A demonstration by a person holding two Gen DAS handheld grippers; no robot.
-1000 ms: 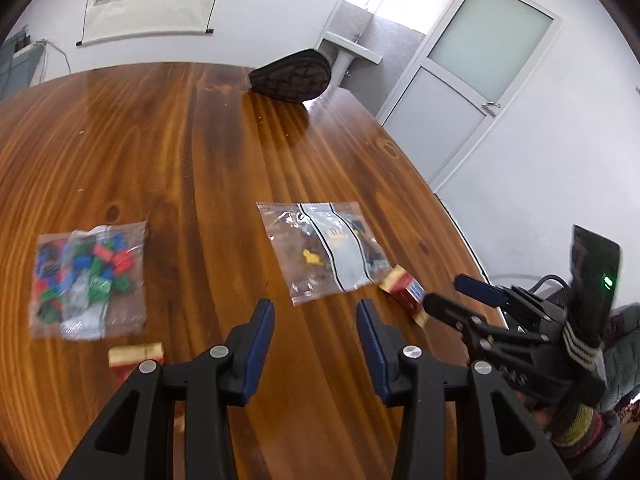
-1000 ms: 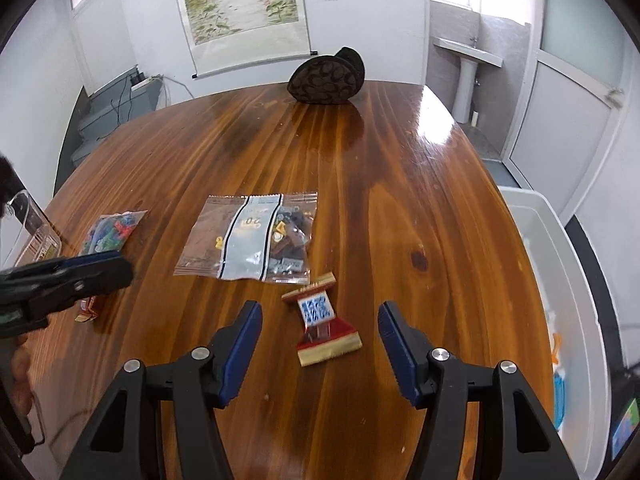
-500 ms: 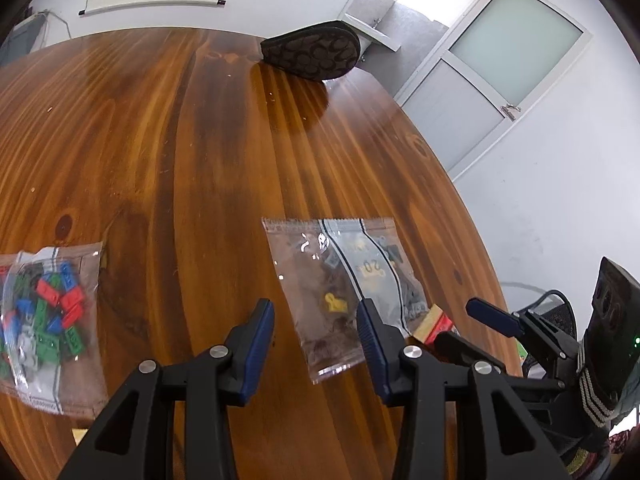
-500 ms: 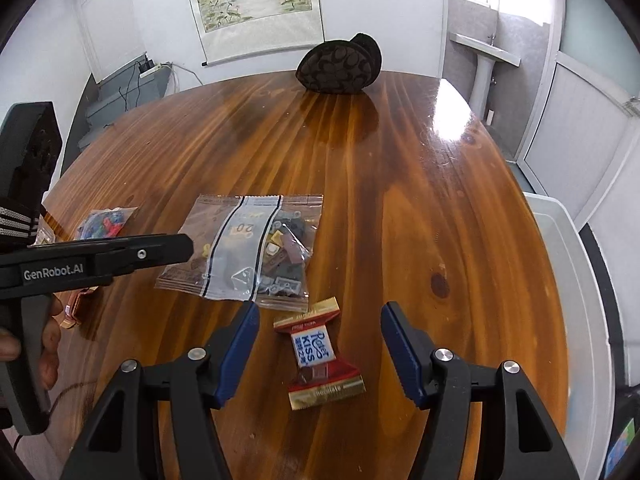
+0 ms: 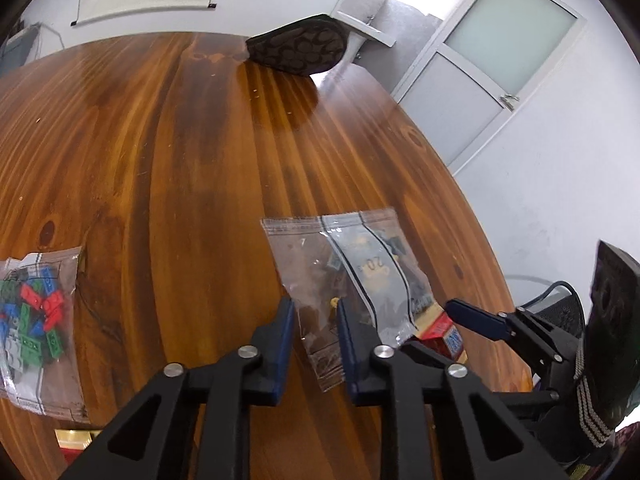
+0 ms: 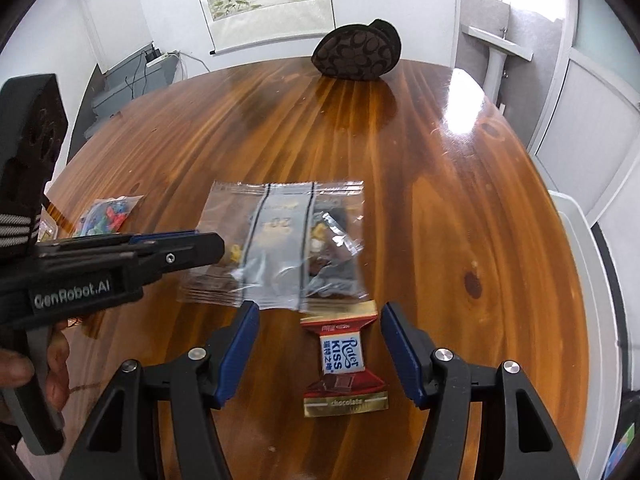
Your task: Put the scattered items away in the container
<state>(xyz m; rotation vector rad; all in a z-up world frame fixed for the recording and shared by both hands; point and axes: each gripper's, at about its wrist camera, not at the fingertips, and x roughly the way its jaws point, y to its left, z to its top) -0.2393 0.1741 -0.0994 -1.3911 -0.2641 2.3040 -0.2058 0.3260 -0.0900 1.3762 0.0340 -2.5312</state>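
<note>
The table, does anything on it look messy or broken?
Nothing looks broken or spilled. Things just lie loose on the table: a clear bag of dark pieces, a chocolate candy touching its near edge, and a bag of colourful bricks off to the left. Both bags look sealed.

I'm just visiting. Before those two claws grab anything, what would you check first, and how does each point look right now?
1. Right gripper open: ok.
2. Chocolate between its fingers: ok.
3. Left gripper around the clear bag edge: ok, jaws narrowed, not shut.
4. Grippers apart from each other: ok, though close.
5. Bag clear of the chocolate: not ok, its edge touches the wrapper.
6. Container within reach: cannot tell, only a white rim shows at the table edge.
</note>
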